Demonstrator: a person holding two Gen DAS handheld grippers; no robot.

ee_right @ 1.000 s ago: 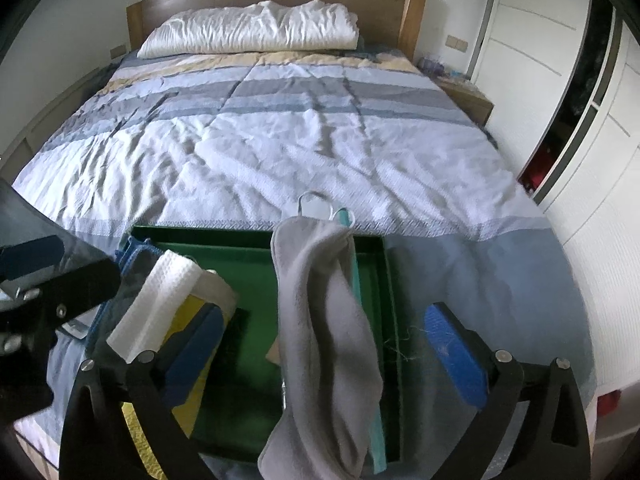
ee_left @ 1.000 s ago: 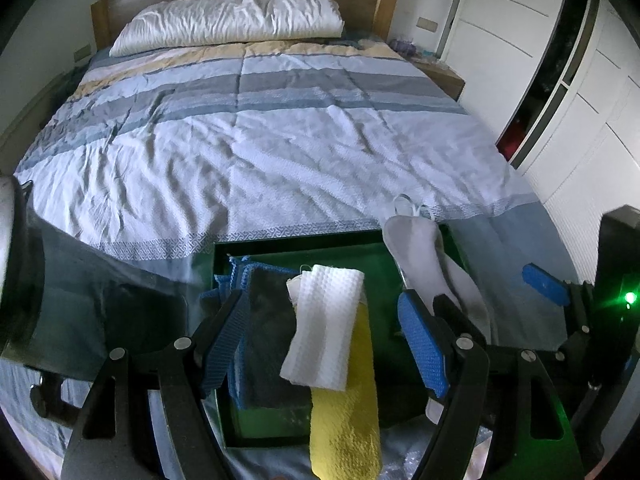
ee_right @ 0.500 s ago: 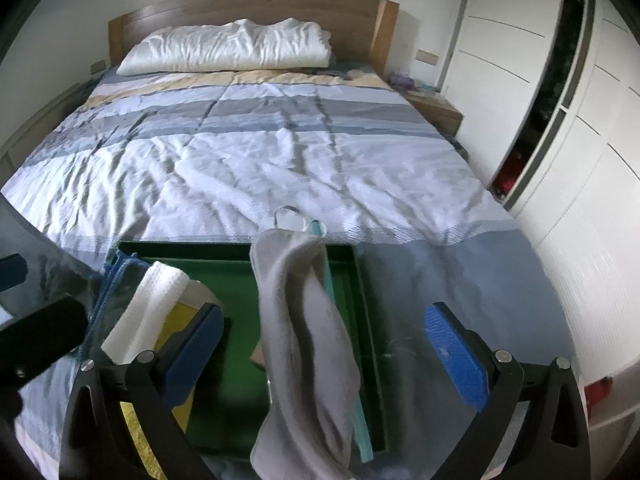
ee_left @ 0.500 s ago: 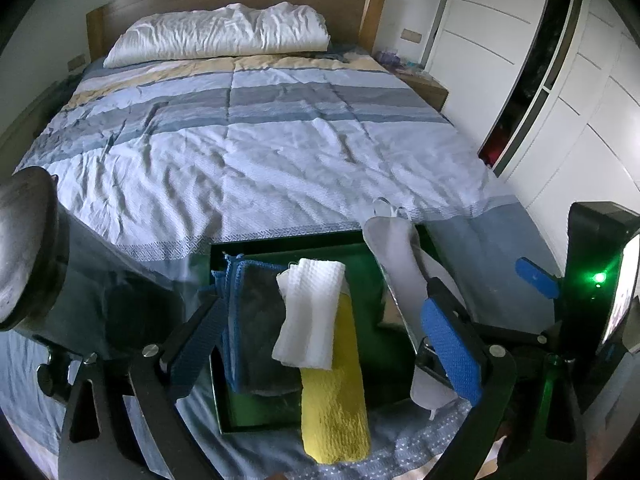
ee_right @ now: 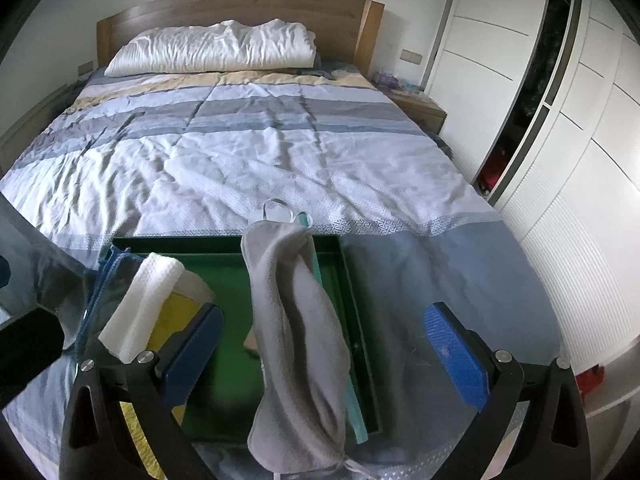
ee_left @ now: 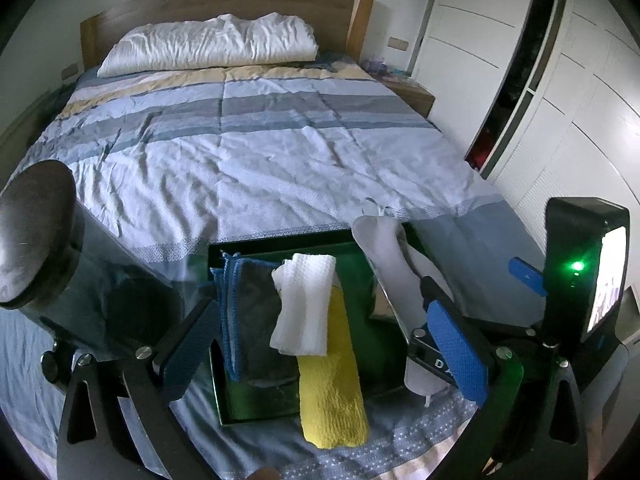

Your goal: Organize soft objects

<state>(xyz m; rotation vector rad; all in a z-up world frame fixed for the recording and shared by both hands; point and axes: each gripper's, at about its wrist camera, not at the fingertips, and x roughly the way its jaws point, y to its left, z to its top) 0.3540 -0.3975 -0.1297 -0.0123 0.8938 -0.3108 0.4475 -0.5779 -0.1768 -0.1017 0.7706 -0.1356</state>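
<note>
Left wrist view: the green tray [ee_left: 280,246] sits at the bed's near edge, open bedspread [ee_left: 280,152] beyond. The left gripper [ee_left: 320,348] is still spreading, nothing clamped; yellow towel [ee_left: 332,392] and white cloth [ee_left: 306,304] lie between its fingers.

Right wrist view: the right gripper [ee_right: 324,356] stands wide, empty; the grey cloth [ee_right: 296,340] drapes along the tray between its fingers.

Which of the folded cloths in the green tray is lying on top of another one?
The white waffle-textured cloth: it rests across the yellow towel; the blue-edged and grey cloths don't.

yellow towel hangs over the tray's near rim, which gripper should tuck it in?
Left. The yellow towel lies between the open left gripper; the right gripper straddles the grey cloth.
</note>
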